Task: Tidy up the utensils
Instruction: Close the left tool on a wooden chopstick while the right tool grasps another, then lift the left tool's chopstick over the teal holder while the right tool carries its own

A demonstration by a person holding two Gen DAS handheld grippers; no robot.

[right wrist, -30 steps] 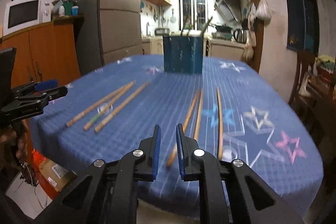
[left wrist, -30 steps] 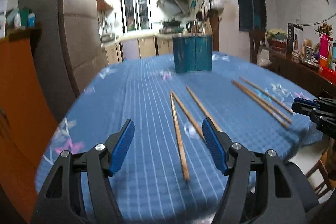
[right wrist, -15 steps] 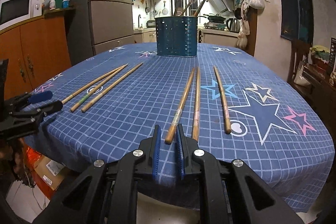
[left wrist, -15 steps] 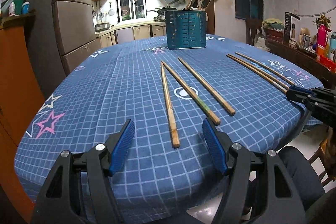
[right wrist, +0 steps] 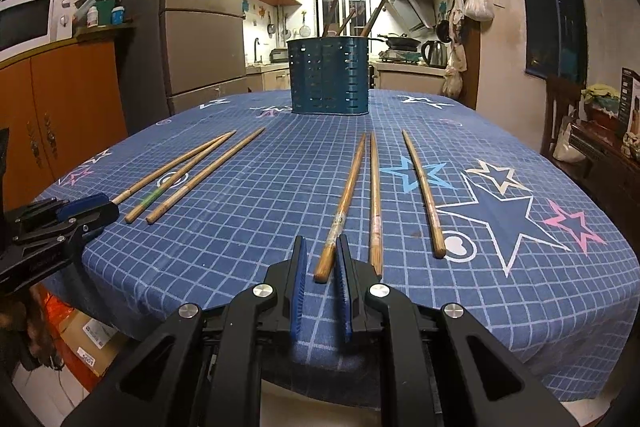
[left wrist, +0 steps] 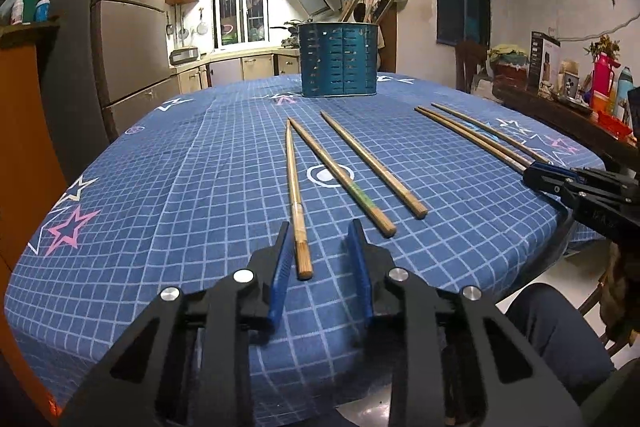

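Grippers [left wrist: 318,247] [right wrist: 322,259] low over tablecloth [left wrist: 160,187], jaws narrowly apart astride chopstick ends.

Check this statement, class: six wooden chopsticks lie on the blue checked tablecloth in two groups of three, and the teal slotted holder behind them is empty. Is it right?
One detail is wrong: the teal slotted holder is not empty. The right wrist view shows several utensil handles sticking up out of its top. The six wooden chopsticks do lie in two groups of three on the blue checked tablecloth.
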